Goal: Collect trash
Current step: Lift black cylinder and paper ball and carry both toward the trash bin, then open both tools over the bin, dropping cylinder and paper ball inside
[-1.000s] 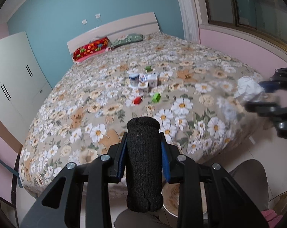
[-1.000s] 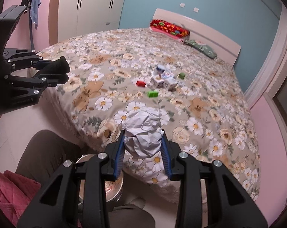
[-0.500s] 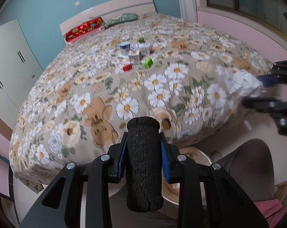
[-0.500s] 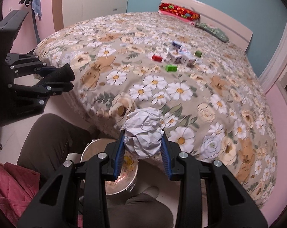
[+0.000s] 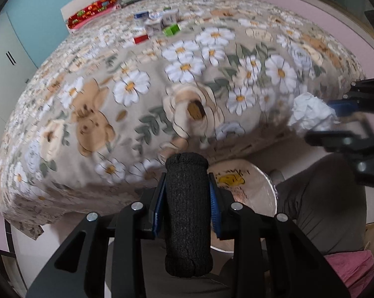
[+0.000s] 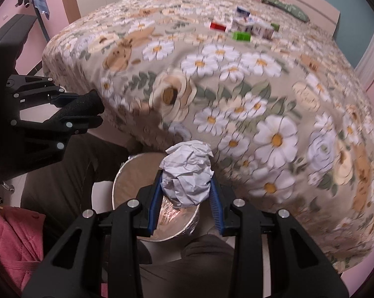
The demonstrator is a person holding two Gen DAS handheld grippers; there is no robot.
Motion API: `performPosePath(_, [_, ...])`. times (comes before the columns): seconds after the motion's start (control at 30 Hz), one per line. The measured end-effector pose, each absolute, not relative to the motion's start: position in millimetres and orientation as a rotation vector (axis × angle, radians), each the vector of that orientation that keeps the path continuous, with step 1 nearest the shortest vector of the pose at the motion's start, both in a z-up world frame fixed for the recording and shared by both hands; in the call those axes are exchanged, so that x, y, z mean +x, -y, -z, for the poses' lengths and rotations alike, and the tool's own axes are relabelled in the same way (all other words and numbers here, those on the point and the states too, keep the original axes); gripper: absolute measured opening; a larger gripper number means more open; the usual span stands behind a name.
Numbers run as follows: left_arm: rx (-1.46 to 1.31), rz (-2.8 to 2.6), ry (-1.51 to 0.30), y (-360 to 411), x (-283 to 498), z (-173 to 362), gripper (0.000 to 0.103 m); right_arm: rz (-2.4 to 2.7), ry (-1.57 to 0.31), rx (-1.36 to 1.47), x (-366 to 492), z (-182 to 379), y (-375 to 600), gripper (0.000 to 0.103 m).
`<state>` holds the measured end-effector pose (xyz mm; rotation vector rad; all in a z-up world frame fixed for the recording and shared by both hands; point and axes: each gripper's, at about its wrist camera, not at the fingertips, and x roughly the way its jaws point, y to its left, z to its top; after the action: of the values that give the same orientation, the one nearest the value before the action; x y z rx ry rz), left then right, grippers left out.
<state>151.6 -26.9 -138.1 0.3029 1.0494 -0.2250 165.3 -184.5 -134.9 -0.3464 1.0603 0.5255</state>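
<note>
My left gripper (image 5: pixel 187 193) is shut on a black foam roll (image 5: pixel 187 213), held above the near rim of a round foil-lined bin (image 5: pixel 251 188) on the floor at the foot of the bed. My right gripper (image 6: pixel 185 191) is shut on a crumpled white paper ball (image 6: pixel 187 173), held right over the same bin (image 6: pixel 127 181). In the left wrist view the paper ball (image 5: pixel 308 114) and the right gripper (image 5: pixel 335 119) show at the right. In the right wrist view the left gripper (image 6: pixel 95 109) with the foam roll (image 6: pixel 80 104) shows at the left.
A bed with a flowered cover (image 5: pixel 187 74) fills the view ahead. Small boxes and red and green blocks (image 6: pixel 241 28) lie far back on it. The person's dark-trousered legs (image 5: pixel 321 198) flank the bin. A pink cloth (image 6: pixel 13 243) lies low at the left.
Both grippers have dropped and tilted down toward the floor. The bin now sits right under them. Both still hold their items.
</note>
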Motion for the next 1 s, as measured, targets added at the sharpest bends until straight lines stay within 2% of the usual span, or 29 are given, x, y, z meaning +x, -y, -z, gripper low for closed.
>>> performPosePath(1.0, [0.259, 0.268, -1.371, 47, 166, 283, 0.033, -0.53, -1.386, -0.264, 170, 292, 162, 0.036])
